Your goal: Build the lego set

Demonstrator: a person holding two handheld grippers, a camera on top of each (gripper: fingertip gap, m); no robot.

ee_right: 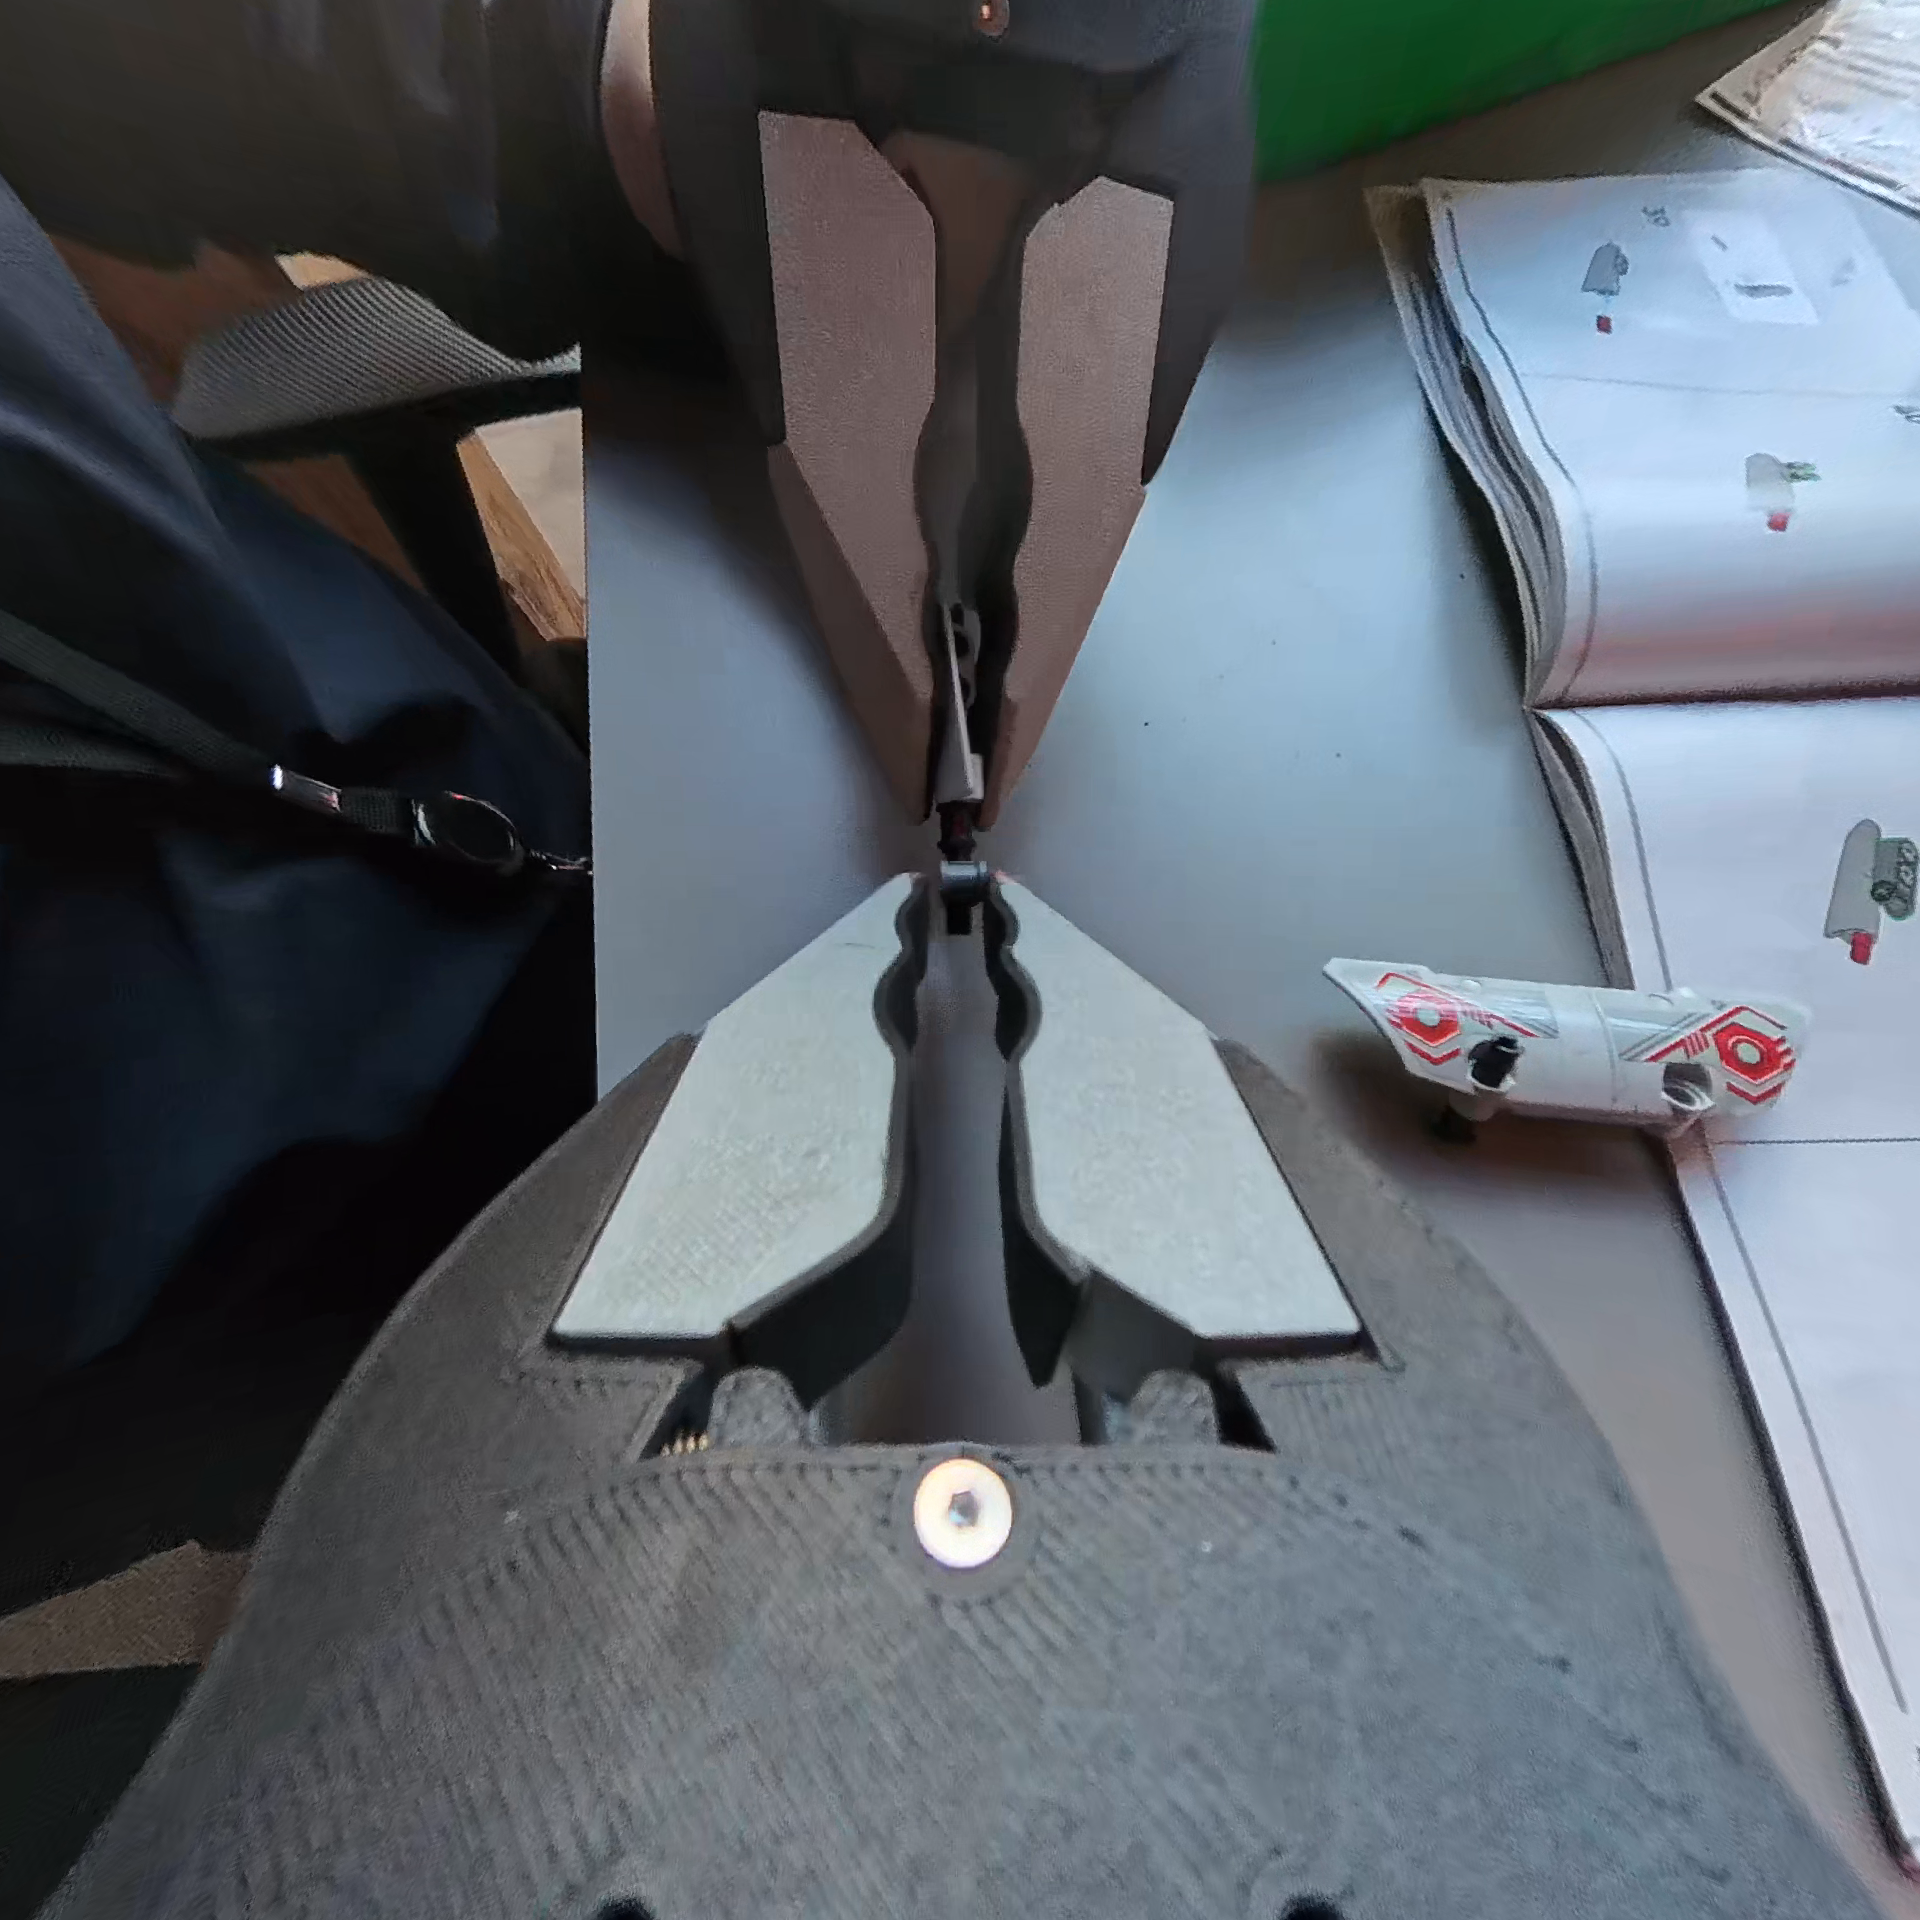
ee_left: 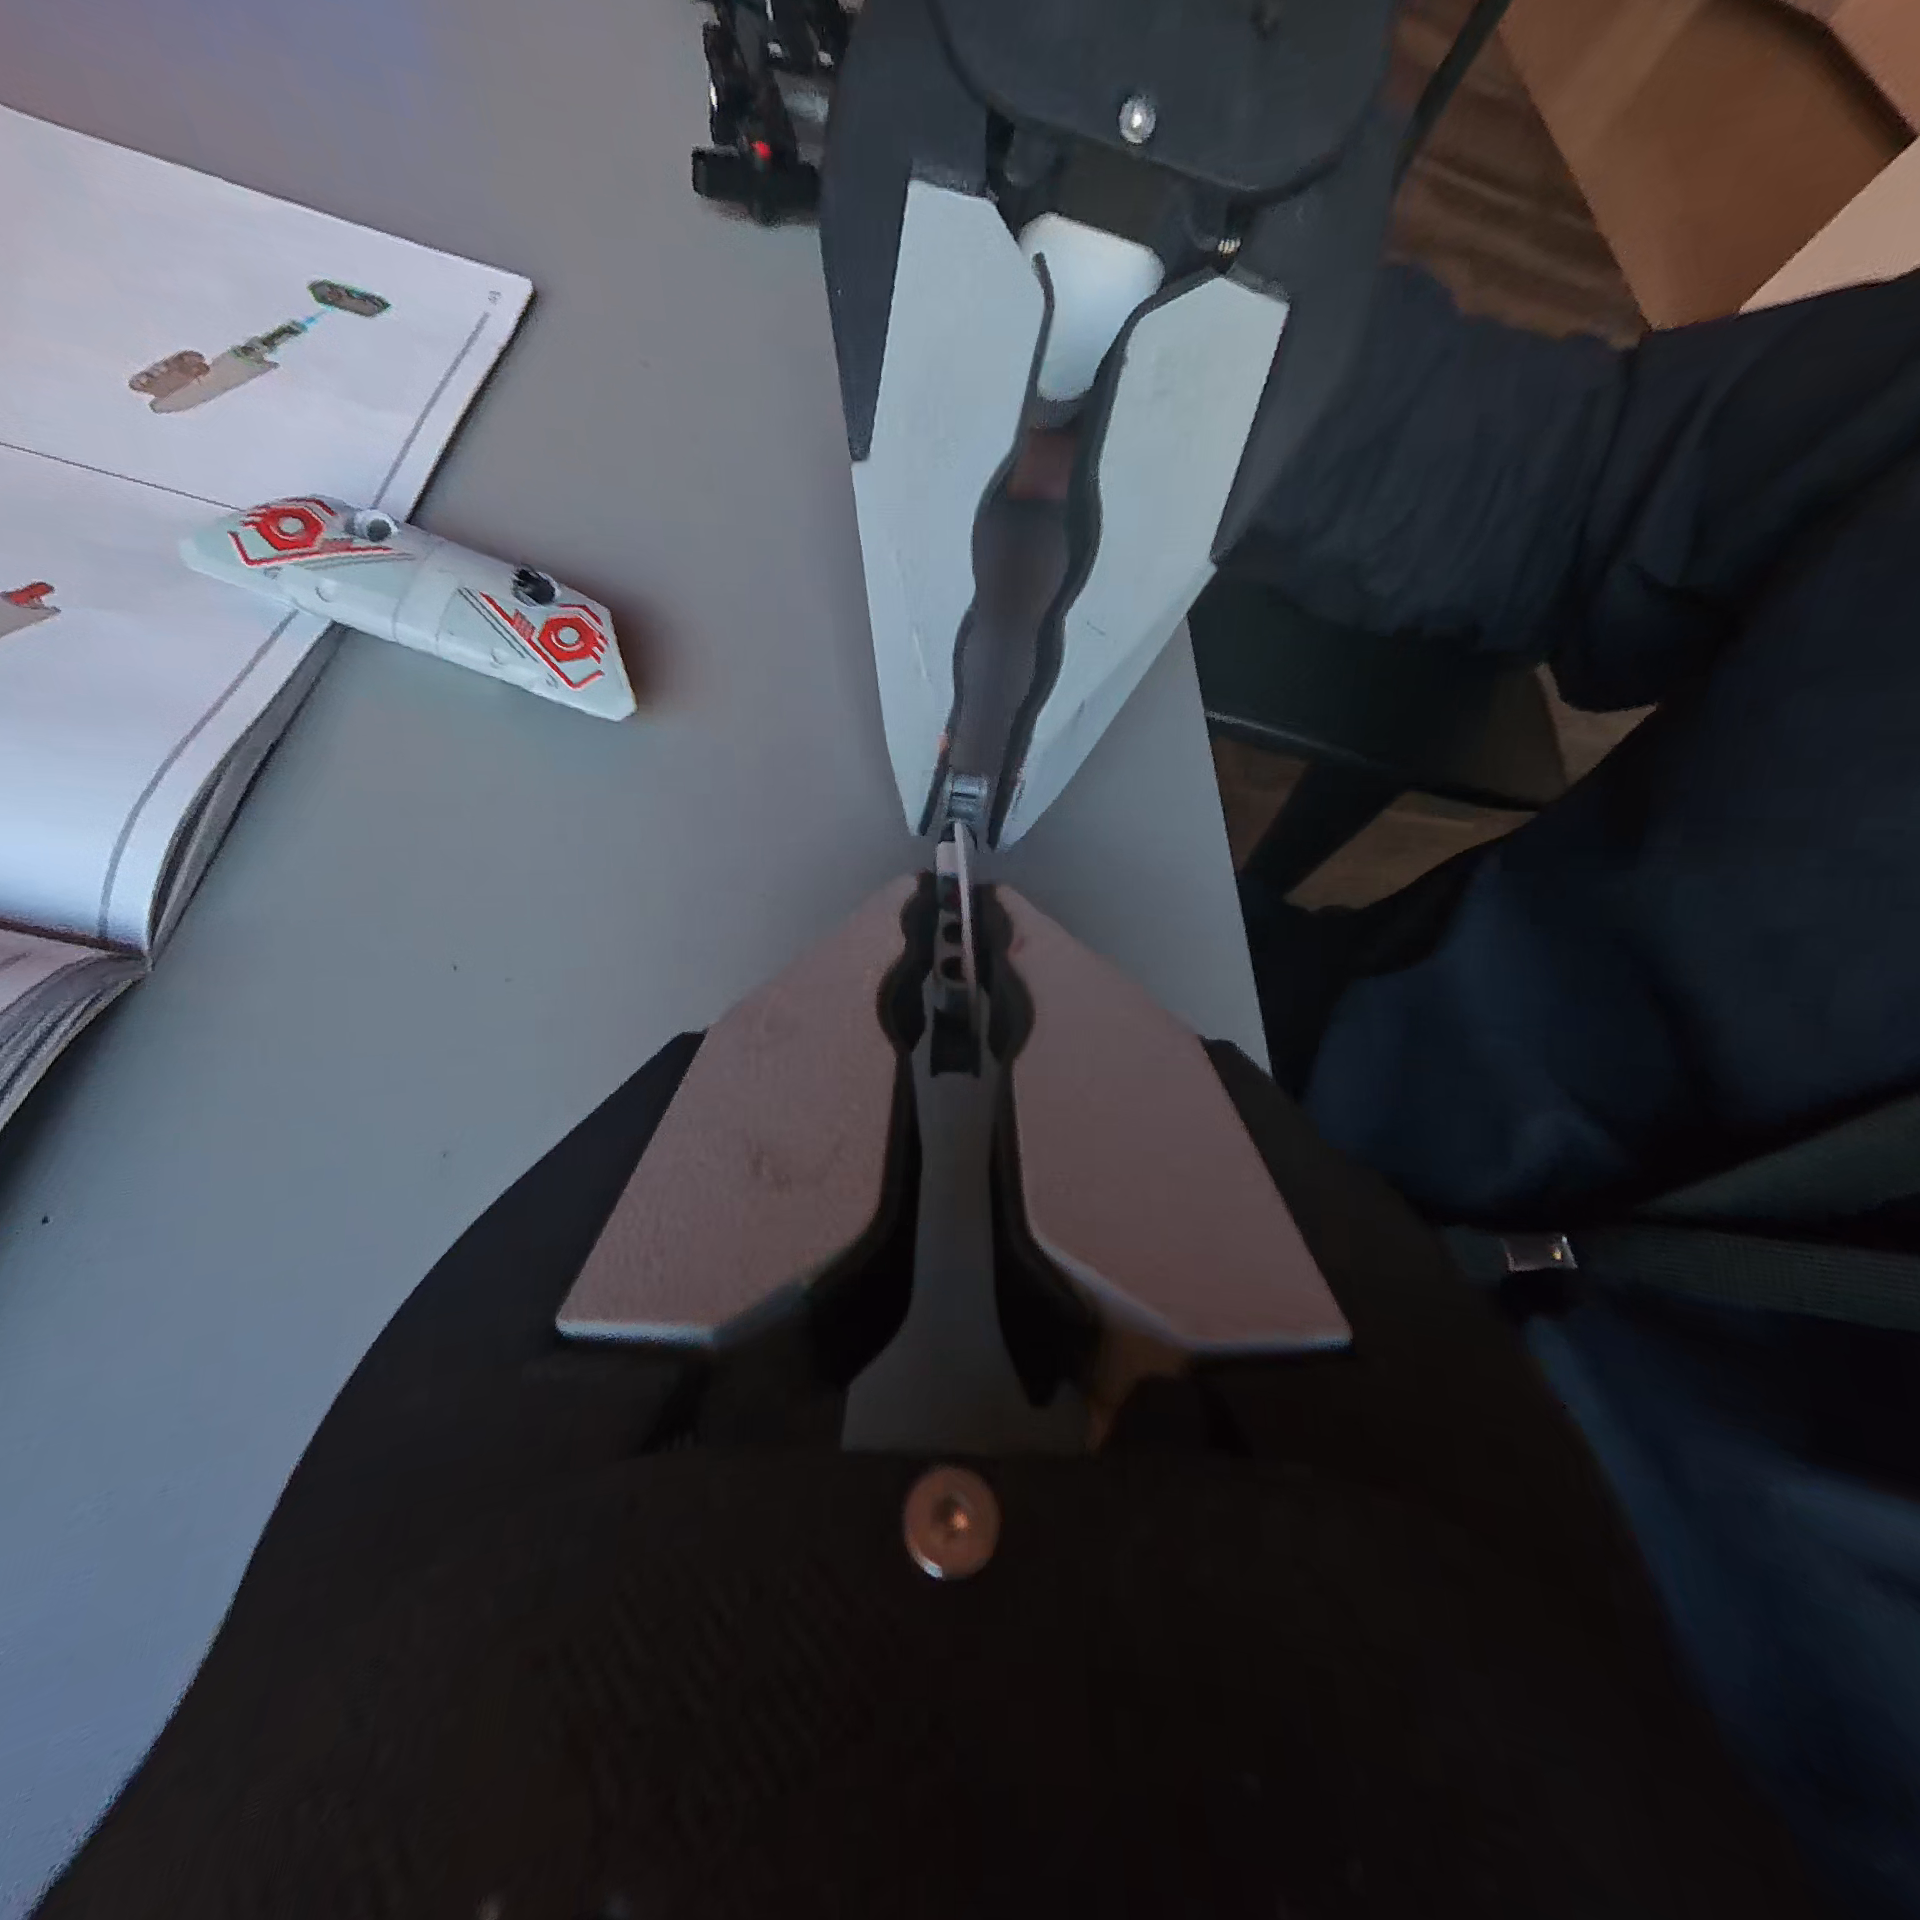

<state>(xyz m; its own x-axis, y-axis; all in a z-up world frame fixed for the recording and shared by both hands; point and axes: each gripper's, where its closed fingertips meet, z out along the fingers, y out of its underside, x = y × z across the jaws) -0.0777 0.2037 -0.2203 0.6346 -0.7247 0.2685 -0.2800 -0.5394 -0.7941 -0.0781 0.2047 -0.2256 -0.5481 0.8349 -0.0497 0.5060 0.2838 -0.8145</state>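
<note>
Starting at the left of the left wrist view, the open instruction booklet (ee_left: 208,540) lies at the table's (ee_left: 499,1039) left side. A white panel piece with red markings (ee_left: 416,592) rests half on its page corner and half on the bare table. A dark part-built model (ee_left: 769,104) stands at the far edge.

In the middle, over the table's near edge, our two tools meet tip to tip. The left hand-held gripper (ee_left: 954,935) is clamped on a thin grey holed beam (ee_left: 951,956), which stands edge-on between its fingers. A dark pin end shows at the beam's tip in the right wrist view.

The right hand-held gripper (ee_right: 961,894) is closed on a small dark grey connector (ee_right: 964,883), held right at its fingertips.

We judge the step in hand to be joining these two small parts. The connector and the beam's pin end sit just apart or barely touching; we cannot tell which.

The next move calls for lining the pin up with the connector's hole and pressing the two straight together. Both grips will need to stay firm, since each part is pinched near the tips and could twist.
</note>
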